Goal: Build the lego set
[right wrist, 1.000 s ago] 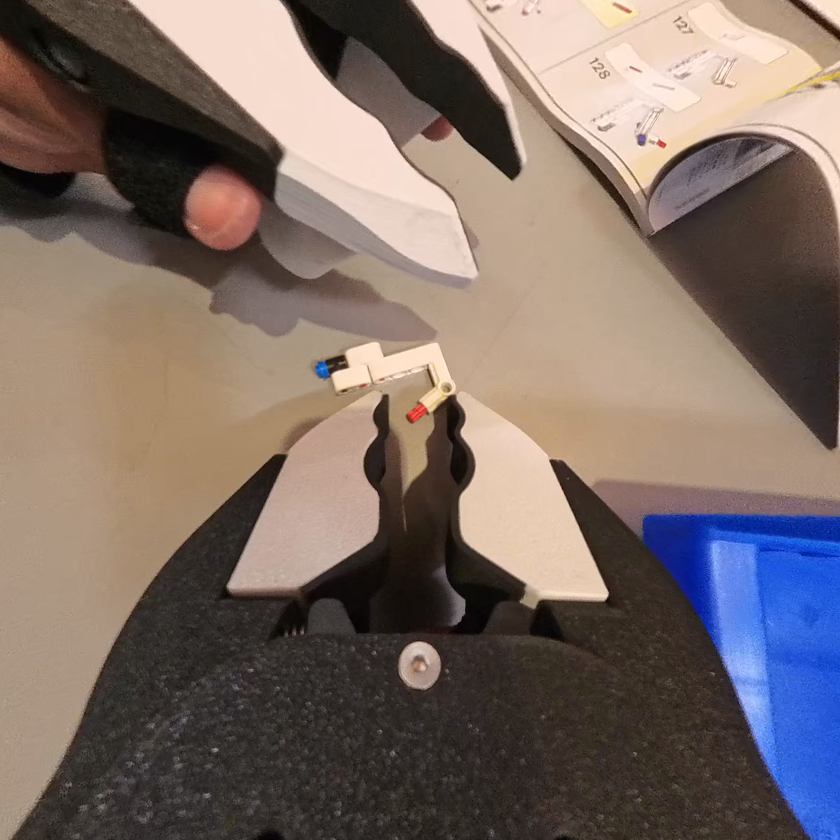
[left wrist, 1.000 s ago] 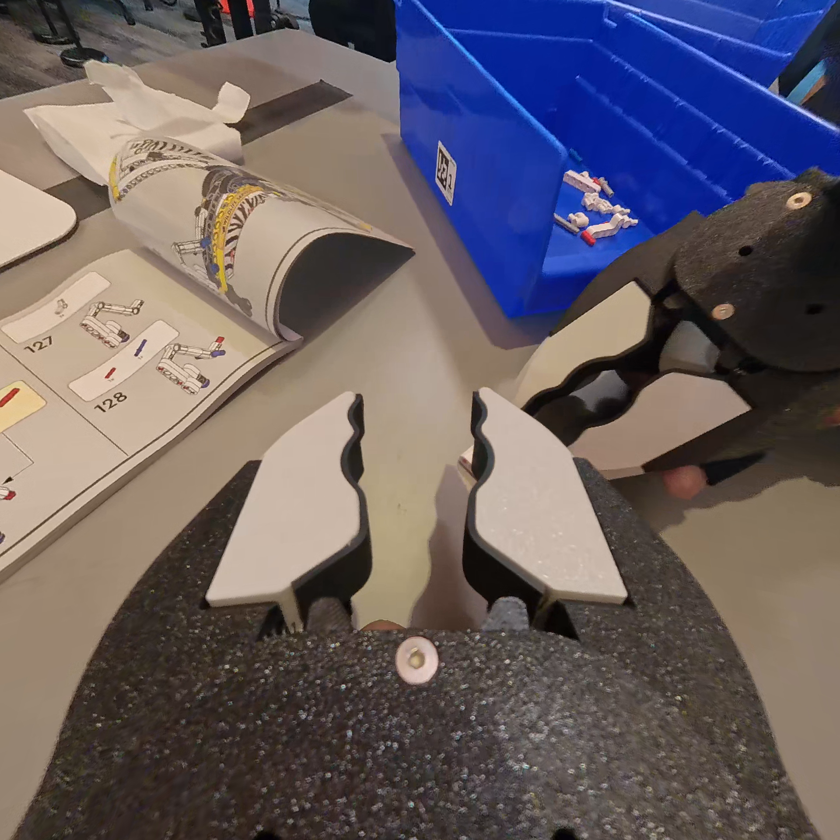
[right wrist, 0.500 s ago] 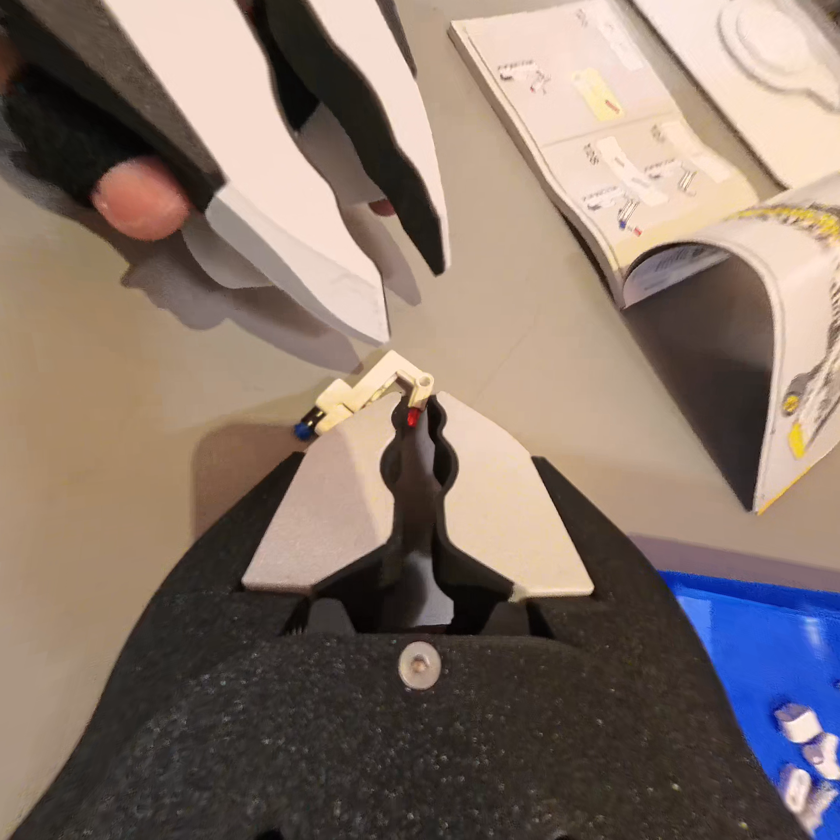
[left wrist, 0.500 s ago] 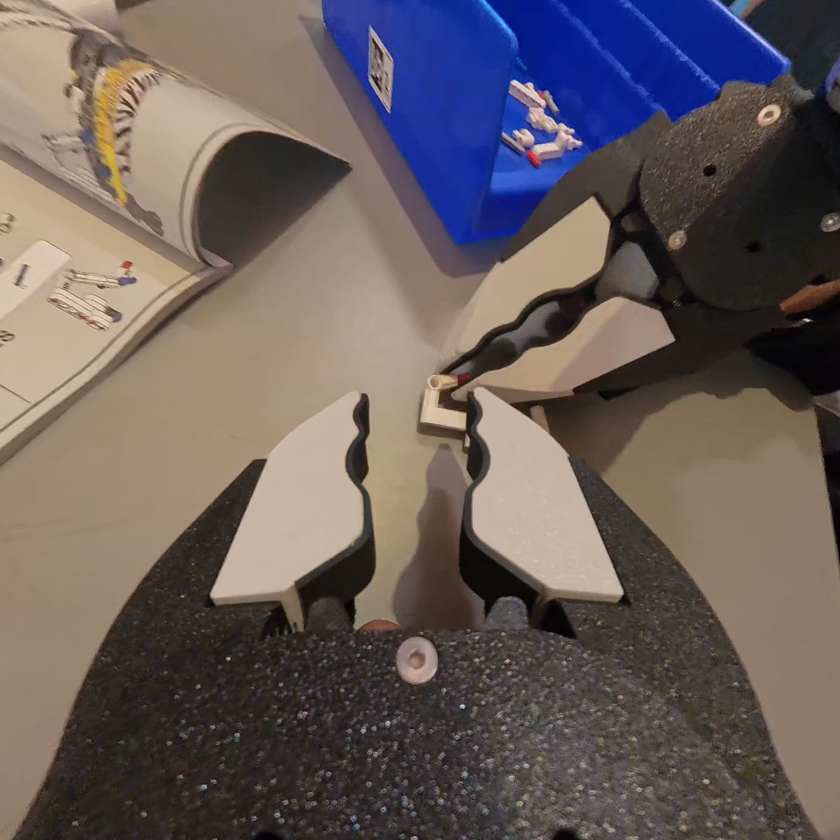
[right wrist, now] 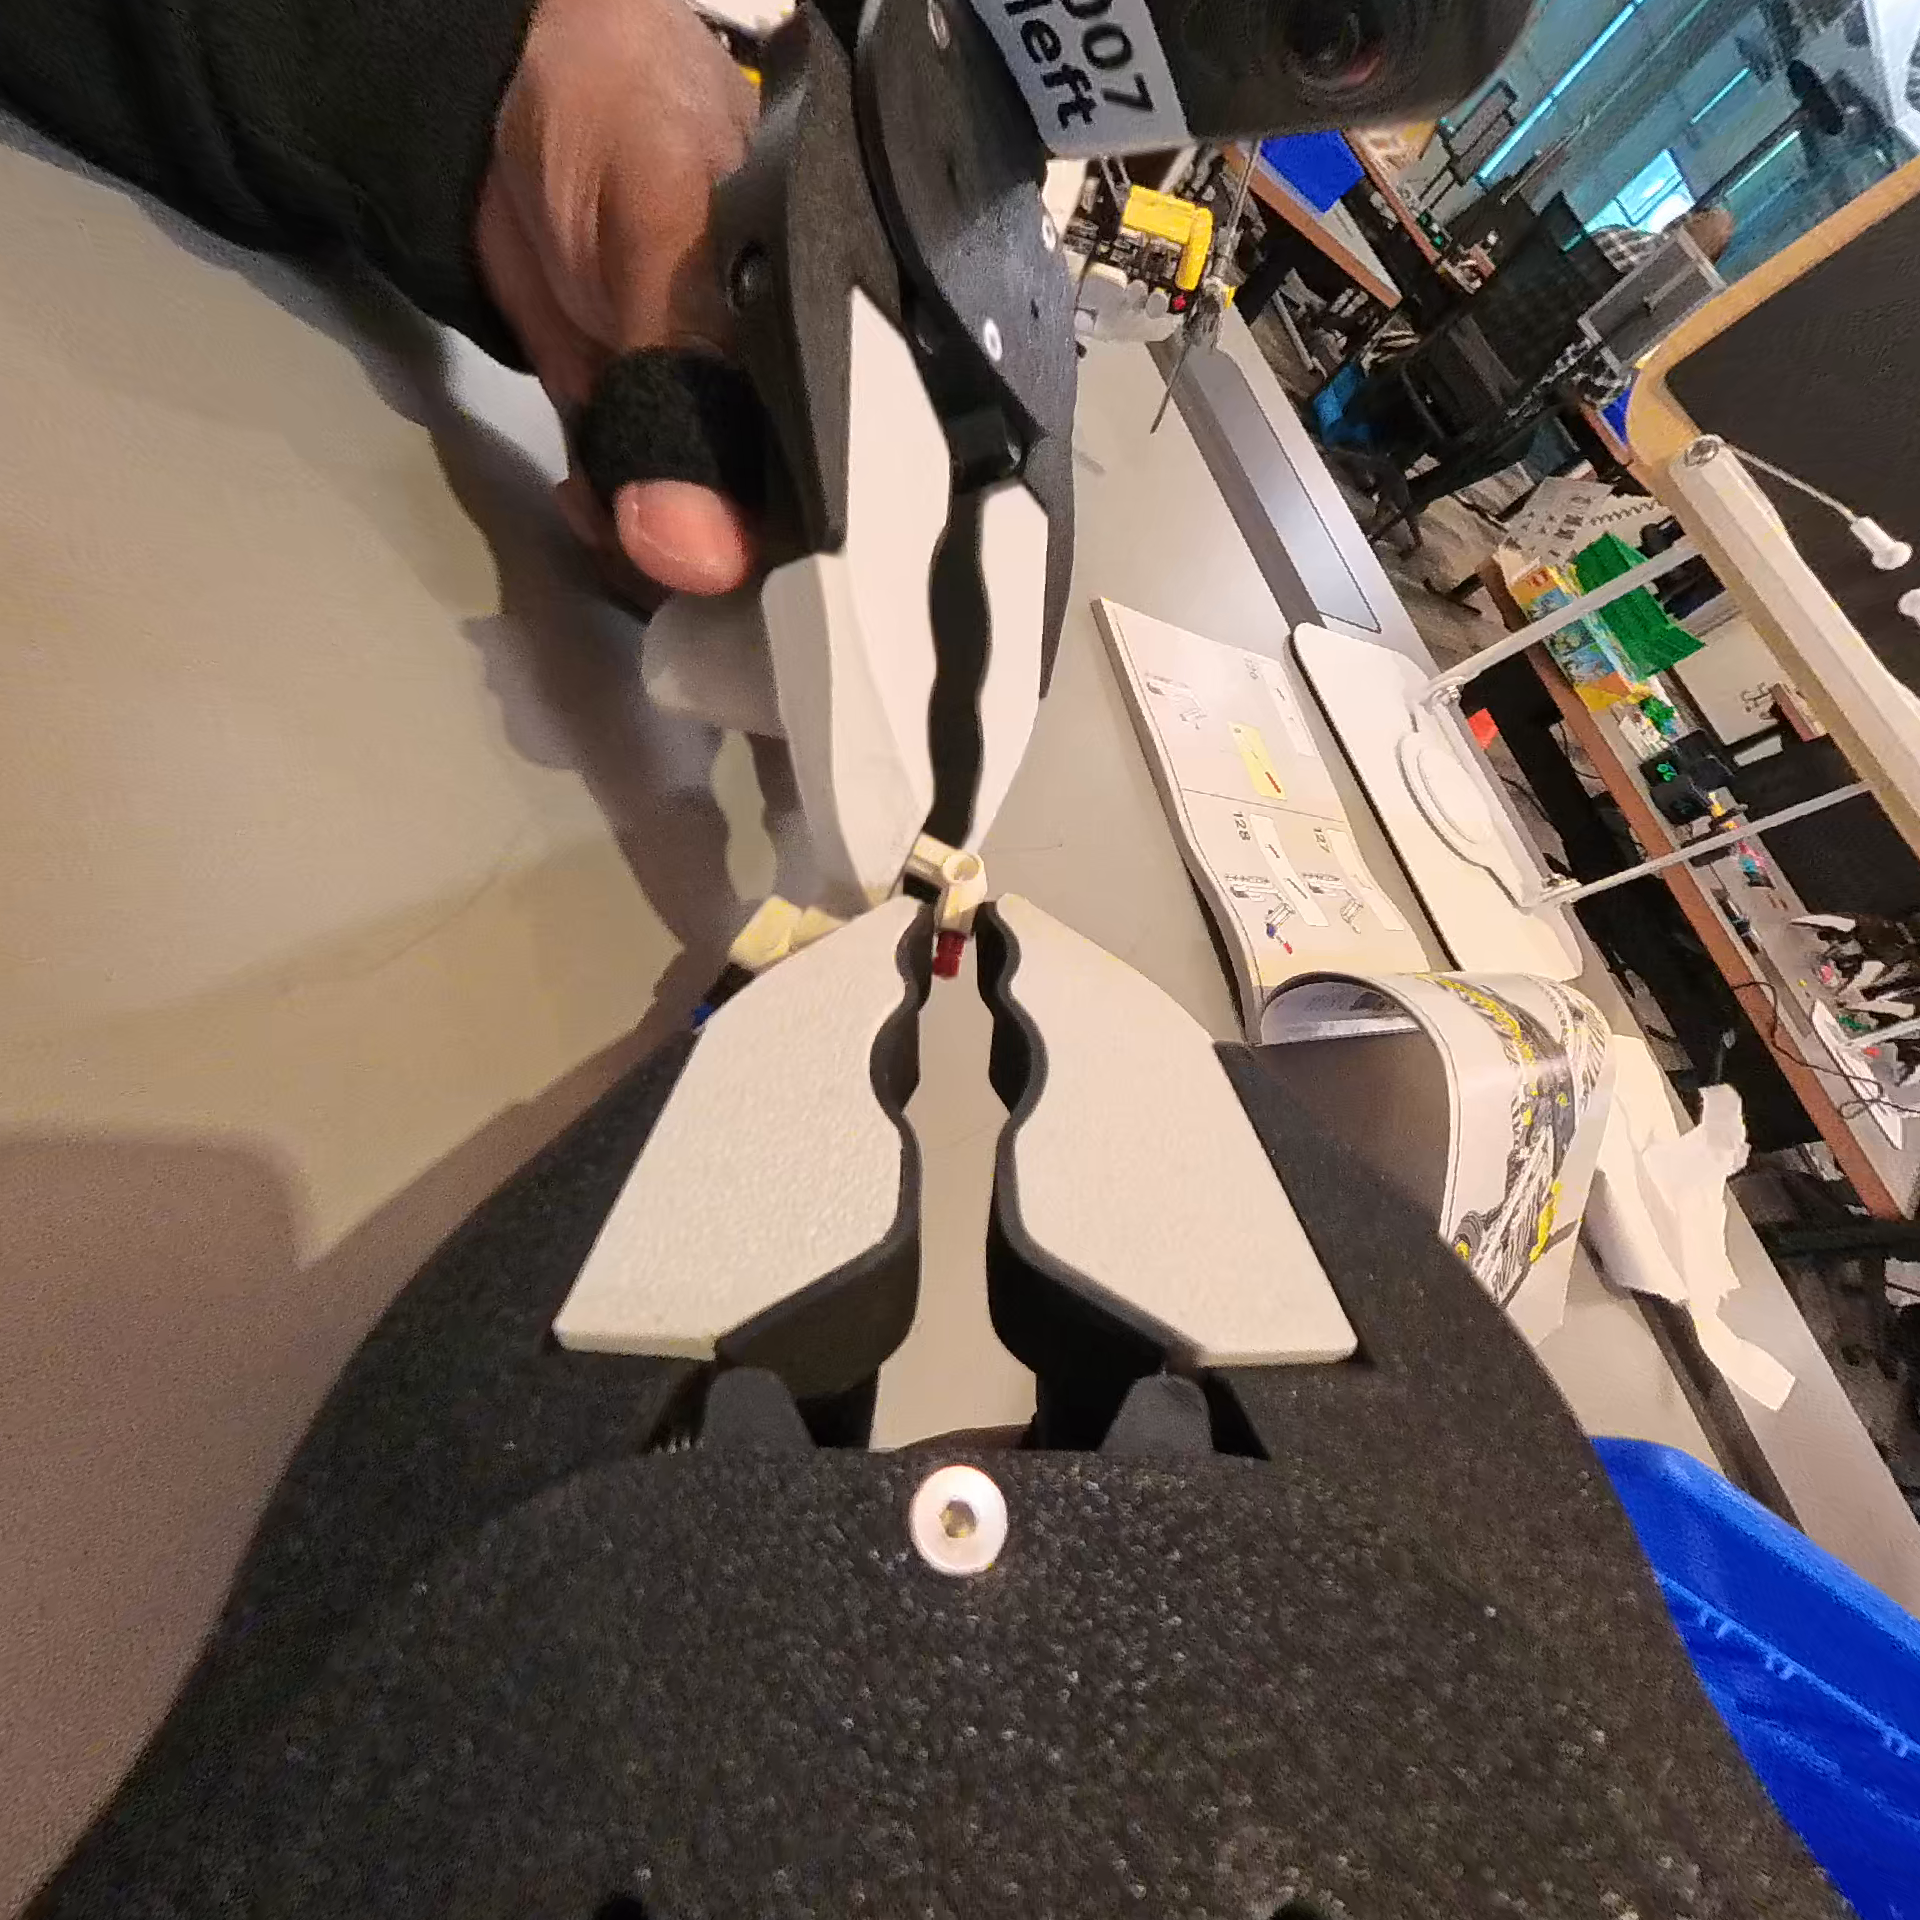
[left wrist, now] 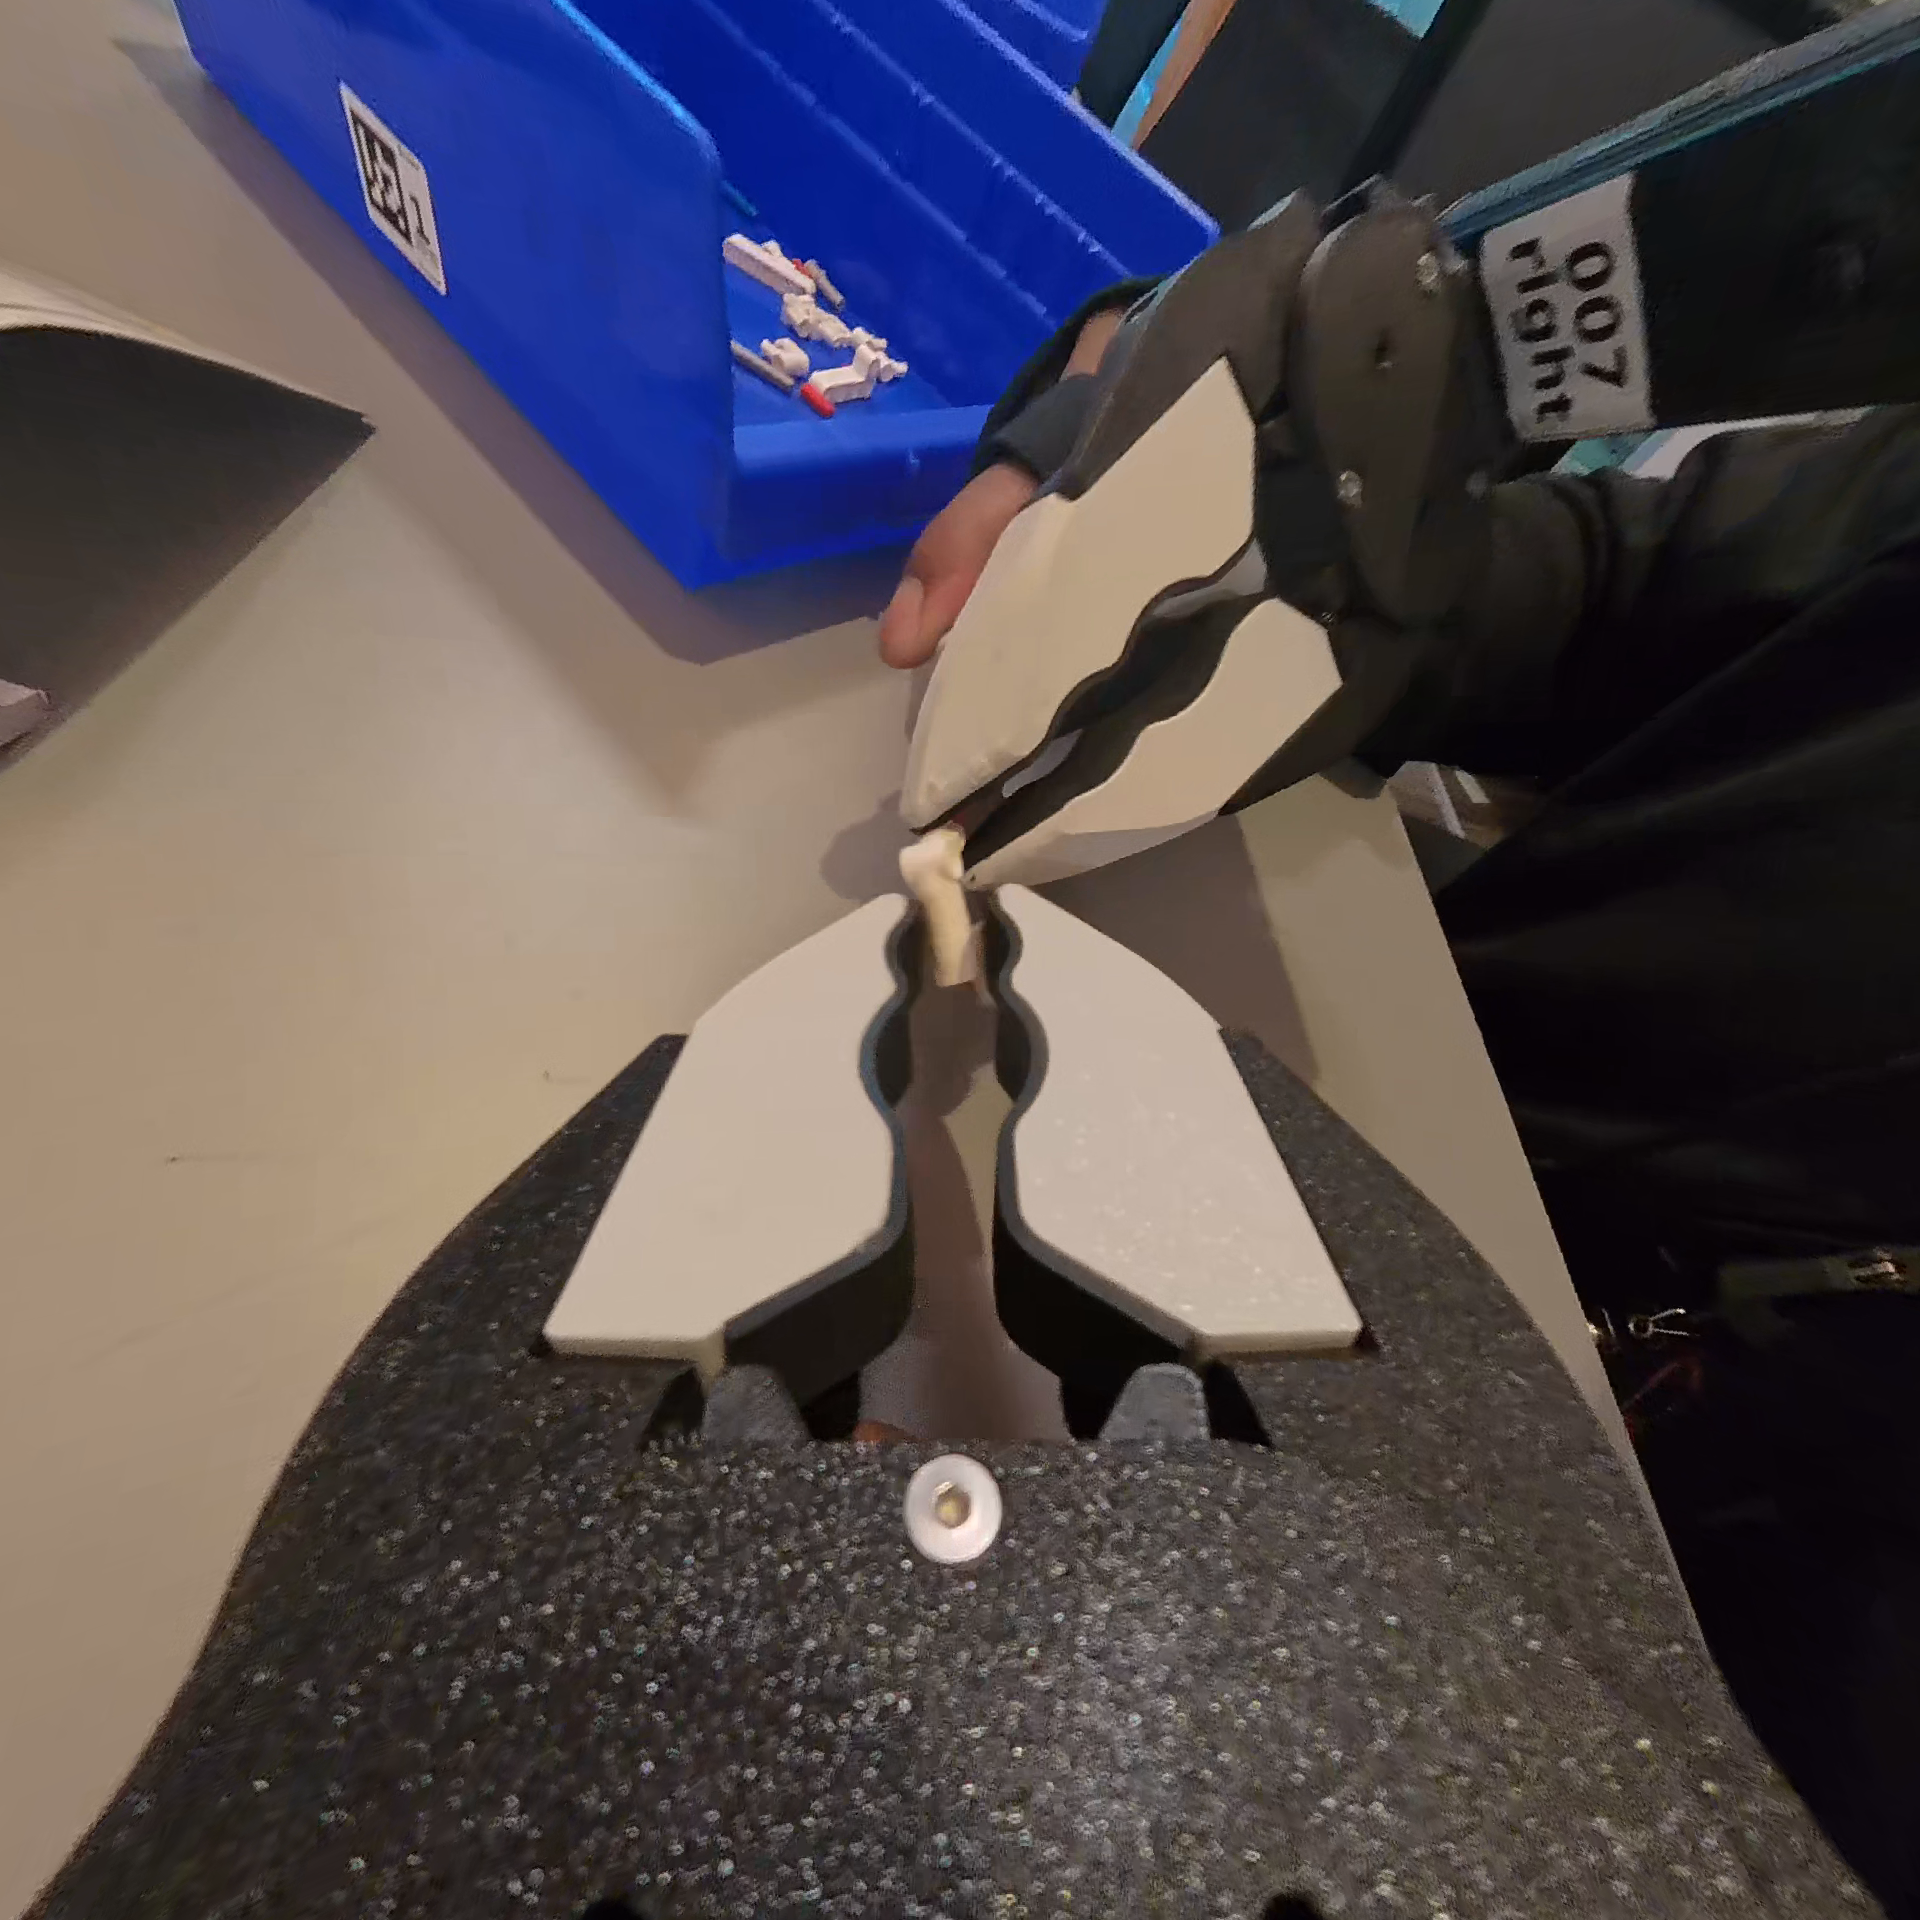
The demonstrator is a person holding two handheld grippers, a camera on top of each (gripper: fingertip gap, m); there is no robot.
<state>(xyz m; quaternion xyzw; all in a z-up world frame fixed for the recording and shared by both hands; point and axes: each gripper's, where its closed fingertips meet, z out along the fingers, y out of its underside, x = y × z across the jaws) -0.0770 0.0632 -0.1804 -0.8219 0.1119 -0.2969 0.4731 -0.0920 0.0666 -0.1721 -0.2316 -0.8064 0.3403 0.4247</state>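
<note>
A: Entry. Small white brick assembly [left wrist: 940,914], angled, with a red pin [right wrist: 945,951] at one end, held off the grey table [left wrist: 364,883] between the two tools, near the table's edge.

B: Left gripper [left wrist: 951,925]?

A: Jaws drawn nearly together, tips pinching the white beam end of the assembly. Right gripper [right wrist: 951,935] likewise narrow, its tips closed about the connector and red pin. The two grippers meet almost tip to tip, crossing at an angle.

B: Surroundings?

A: Blue bin [left wrist: 582,312] beyond, with loose white parts [left wrist: 821,322] in it; open instruction booklet [right wrist: 1278,831] to the side; crumpled white paper [right wrist: 1683,1226] past it.

B: Risks?

A: My judgement: both holds are at the very tips on a tiny piece. If either hand twists or pulls off-axis, the connector may pop apart or the assembly slip out and fall off the table. Frames are motion-blurred, so contact detail is uncertain.

B: Versus a second ago?

A: Then the assembly lay on the table, the left gripper was wide open and the right wider than now. Now both have closed on it and it is lifted
</note>
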